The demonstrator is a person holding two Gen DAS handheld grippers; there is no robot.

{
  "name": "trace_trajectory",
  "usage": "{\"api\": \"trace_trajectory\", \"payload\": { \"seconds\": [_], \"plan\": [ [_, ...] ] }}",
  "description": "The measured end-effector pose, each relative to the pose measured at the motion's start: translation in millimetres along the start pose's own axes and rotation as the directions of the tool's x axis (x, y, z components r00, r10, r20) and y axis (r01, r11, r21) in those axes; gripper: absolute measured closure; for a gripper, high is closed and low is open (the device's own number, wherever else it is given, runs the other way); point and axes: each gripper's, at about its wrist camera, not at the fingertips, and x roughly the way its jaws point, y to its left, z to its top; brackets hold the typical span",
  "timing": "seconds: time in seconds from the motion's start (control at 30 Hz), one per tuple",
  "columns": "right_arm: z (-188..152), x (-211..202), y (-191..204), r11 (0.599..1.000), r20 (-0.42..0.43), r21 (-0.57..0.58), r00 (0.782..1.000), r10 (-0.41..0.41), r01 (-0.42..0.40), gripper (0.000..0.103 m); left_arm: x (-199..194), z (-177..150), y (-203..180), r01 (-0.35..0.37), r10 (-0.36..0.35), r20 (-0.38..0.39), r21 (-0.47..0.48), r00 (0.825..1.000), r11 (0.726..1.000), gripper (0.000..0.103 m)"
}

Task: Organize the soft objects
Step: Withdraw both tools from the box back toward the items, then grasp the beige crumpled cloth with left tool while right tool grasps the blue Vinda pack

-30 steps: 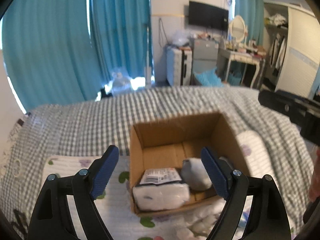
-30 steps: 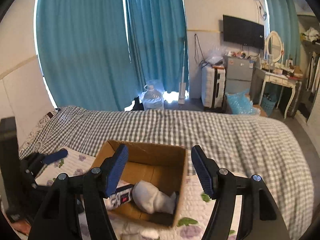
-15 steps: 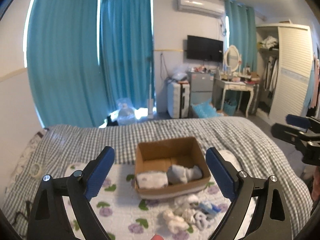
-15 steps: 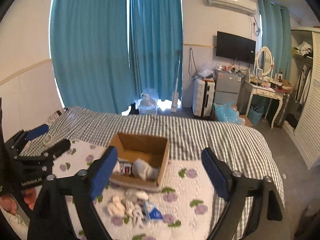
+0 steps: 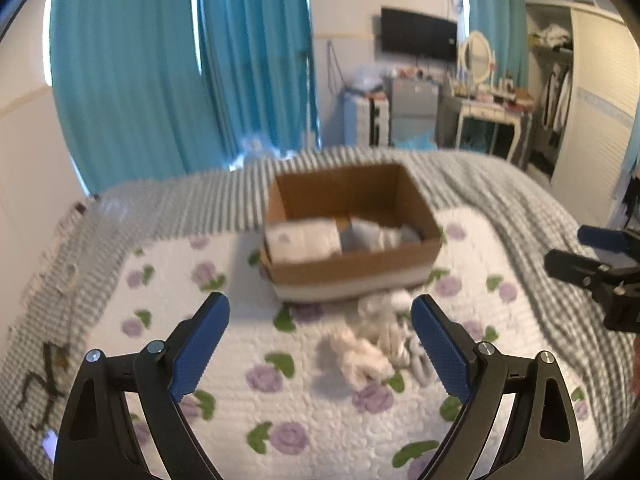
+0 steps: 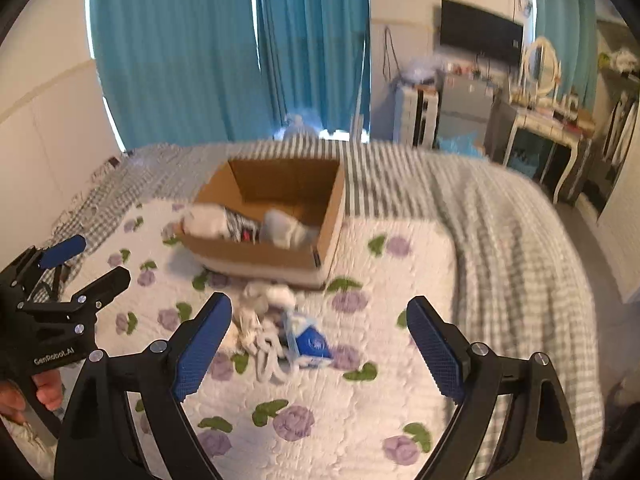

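Observation:
A cardboard box (image 5: 352,276) (image 6: 256,256) sits on the floral quilt and holds a white packet (image 5: 304,238) and a grey soft bundle (image 5: 376,236). A pile of loose soft items (image 5: 372,344) (image 6: 260,320), white and cream, with a blue and white piece (image 6: 308,344), lies on the quilt in front of the box. My left gripper (image 5: 320,340) is open and empty above the quilt, left of the pile. My right gripper (image 6: 318,340) is open and empty, hovering over the pile.
The floral quilt (image 5: 240,400) lies over a grey checked bedspread (image 6: 500,240). Teal curtains (image 5: 160,80), a suitcase, a dressing table (image 5: 492,116) and a wardrobe stand beyond the bed. Each gripper shows at the edge of the other's view.
Both grippers rose far back from the box, then dropped lower toward the bed. The pile in front of the box has come into view. Both stay open.

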Motion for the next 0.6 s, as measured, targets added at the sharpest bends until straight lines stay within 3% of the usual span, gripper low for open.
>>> {"api": "trace_trajectory", "payload": {
  "seconds": [0.3,0.53,0.6],
  "plan": [
    [-32,106,-16,0.997,-0.158,0.08,0.987,0.01,0.003,0.014,79,-32,-12,0.018,-0.02,-0.162,-0.013,0.987,1.0,0.009],
    [-46,161,-17,0.996,-0.247,0.09,0.968,0.047,-0.026,0.026,121,-53,-16,0.023,-0.016,-0.252,0.025,0.968,0.999,0.011],
    [-51,174,-19,0.99,-0.266,0.128,0.96,0.093,-0.06,0.026,129,-58,-16,0.037,-0.027,-0.266,0.032,0.964,0.999,0.011]
  ]
}}
